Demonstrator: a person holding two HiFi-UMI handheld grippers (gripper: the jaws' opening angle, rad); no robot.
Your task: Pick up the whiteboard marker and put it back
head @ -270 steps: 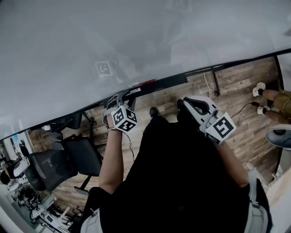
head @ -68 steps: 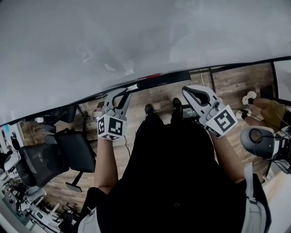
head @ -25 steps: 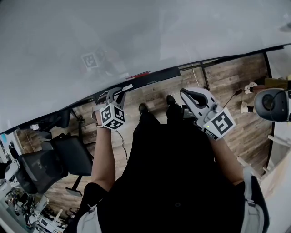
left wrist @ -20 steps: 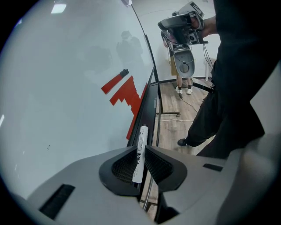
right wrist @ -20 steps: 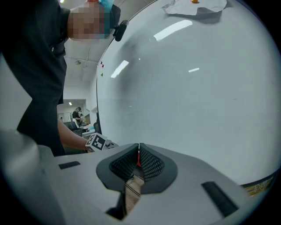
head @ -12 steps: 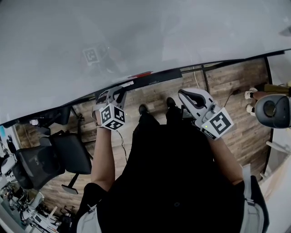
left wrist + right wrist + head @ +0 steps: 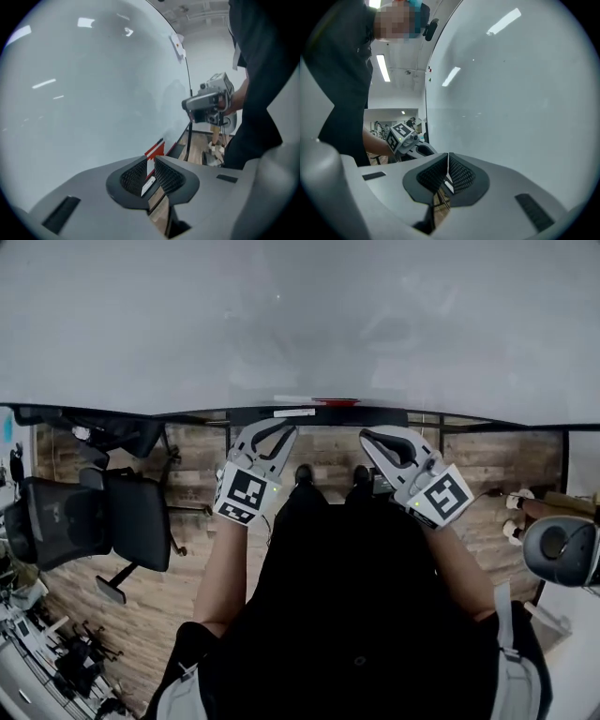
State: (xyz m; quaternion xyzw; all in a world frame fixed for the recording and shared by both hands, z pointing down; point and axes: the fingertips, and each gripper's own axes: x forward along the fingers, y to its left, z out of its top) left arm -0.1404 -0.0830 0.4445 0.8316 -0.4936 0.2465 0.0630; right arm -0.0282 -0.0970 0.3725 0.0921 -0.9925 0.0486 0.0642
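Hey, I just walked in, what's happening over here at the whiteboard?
A person stands at a whiteboard with a handheld gripper in each hand, both aimed at its marker tray. The left gripper has its jaws slightly apart with a white marker showing in the gap; whether it is gripped or just lying on the tray is unclear. The right gripper is shut and empty, held alongside.

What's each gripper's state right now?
Left gripper: open, empty; the red-capped white whiteboard marker lies beyond it on the dark tray.
Right gripper: shut, empty.
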